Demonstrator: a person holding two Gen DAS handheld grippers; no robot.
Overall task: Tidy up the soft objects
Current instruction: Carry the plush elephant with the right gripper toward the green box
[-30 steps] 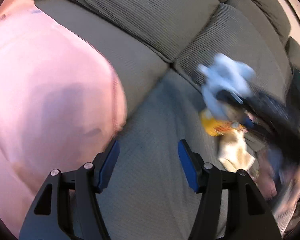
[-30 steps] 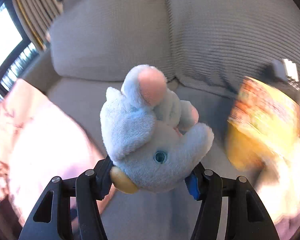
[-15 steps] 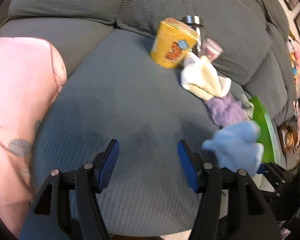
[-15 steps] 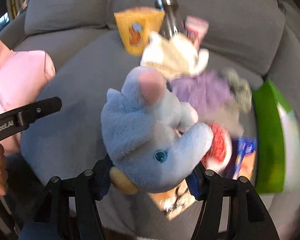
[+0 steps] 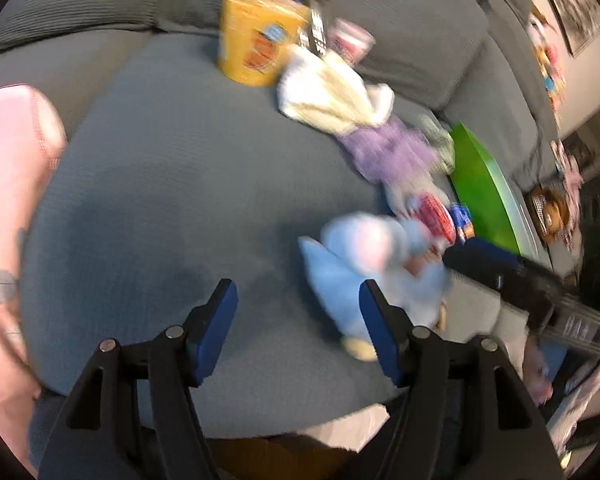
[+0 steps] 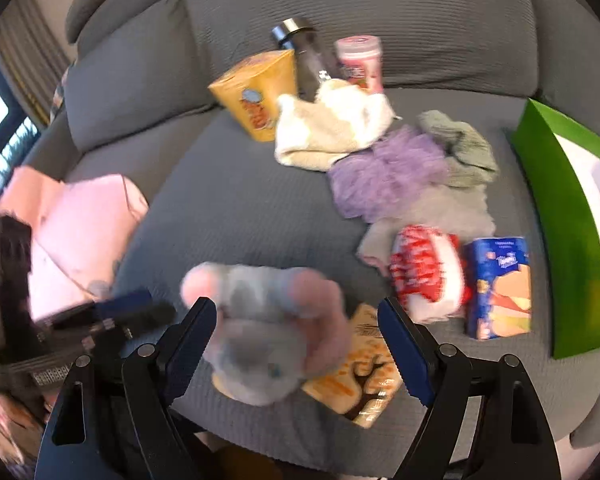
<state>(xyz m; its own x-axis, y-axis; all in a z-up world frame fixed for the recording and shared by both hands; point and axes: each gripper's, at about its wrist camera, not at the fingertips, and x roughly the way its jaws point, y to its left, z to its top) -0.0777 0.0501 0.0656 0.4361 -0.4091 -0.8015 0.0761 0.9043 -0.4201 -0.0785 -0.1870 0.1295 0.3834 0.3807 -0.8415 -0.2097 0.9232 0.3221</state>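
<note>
A light-blue plush elephant (image 6: 268, 328) lies blurred between the open jaws of my right gripper (image 6: 296, 344), loose over the grey sofa seat (image 6: 236, 208). It also shows in the left wrist view (image 5: 364, 264), right of my open, empty left gripper (image 5: 296, 328). A cream cloth (image 6: 332, 124), a purple fluffy cloth (image 6: 384, 172) and a grey-green cloth (image 6: 460, 148) lie further back on the seat.
A yellow box (image 6: 256, 92), a dark bottle (image 6: 304, 56) and a pink cup (image 6: 360, 60) stand by the backrest. A red-white pack (image 6: 428, 272), a blue tissue pack (image 6: 500, 284), an orange-patterned flat item (image 6: 360, 376) and a green box (image 6: 560, 216) sit right. A pink pillow (image 6: 80, 232) lies left.
My right gripper has opened and the plush elephant has come free of it, tumbling low over the seat. Both grippers have swung from the pink pillow side toward the cluttered seat.
</note>
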